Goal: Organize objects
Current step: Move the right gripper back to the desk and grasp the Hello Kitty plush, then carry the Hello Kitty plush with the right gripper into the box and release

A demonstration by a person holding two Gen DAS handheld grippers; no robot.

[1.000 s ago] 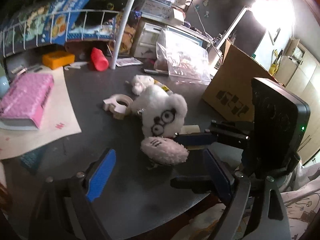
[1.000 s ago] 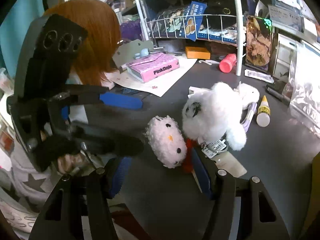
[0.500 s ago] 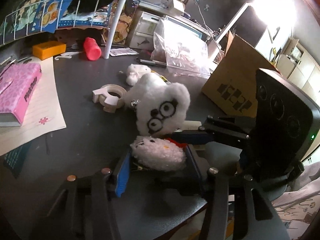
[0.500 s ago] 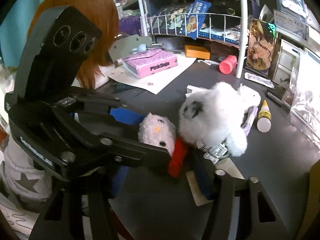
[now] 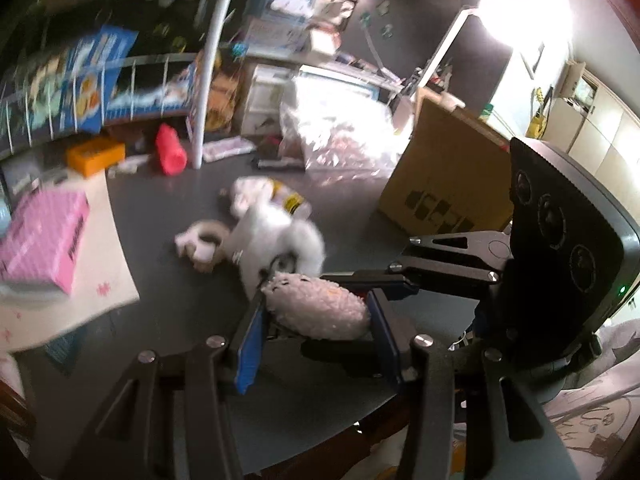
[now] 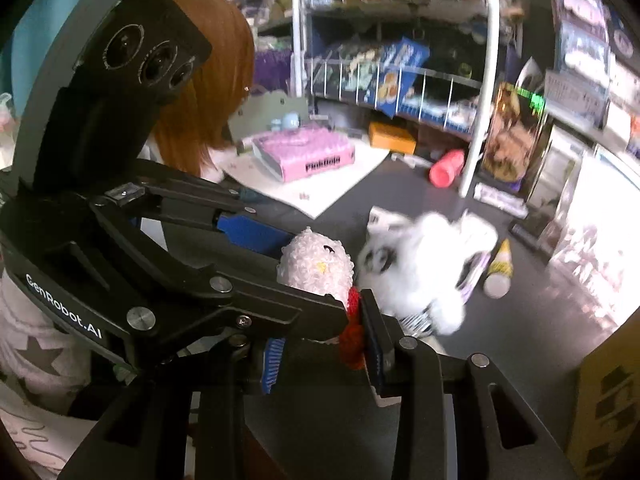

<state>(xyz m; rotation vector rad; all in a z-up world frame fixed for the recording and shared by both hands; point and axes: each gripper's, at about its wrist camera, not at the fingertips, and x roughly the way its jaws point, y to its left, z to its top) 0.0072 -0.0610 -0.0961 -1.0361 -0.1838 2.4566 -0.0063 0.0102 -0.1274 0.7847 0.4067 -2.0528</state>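
The pink plush (image 5: 318, 306) is being clamped between the left gripper (image 5: 316, 320) pads and also pinched by the right gripper (image 6: 320, 344), whose view alone is showing its red bow (image 6: 352, 332).

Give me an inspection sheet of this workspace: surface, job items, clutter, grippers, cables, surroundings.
Surface: dark round table, crowded.
Job's things: small pink-white fuzzy plush with a red bow; larger fluffy white plush lying behind it.
Clutter: pink box, red plastic bottle, orange box, tape roll, glue bottle.
Grippers: left gripper jaws closed on the small plush; right gripper jaws at its bow, grip unclear.
Cables: nothing seen.
Surroundings: white wire rack, cardboard box.
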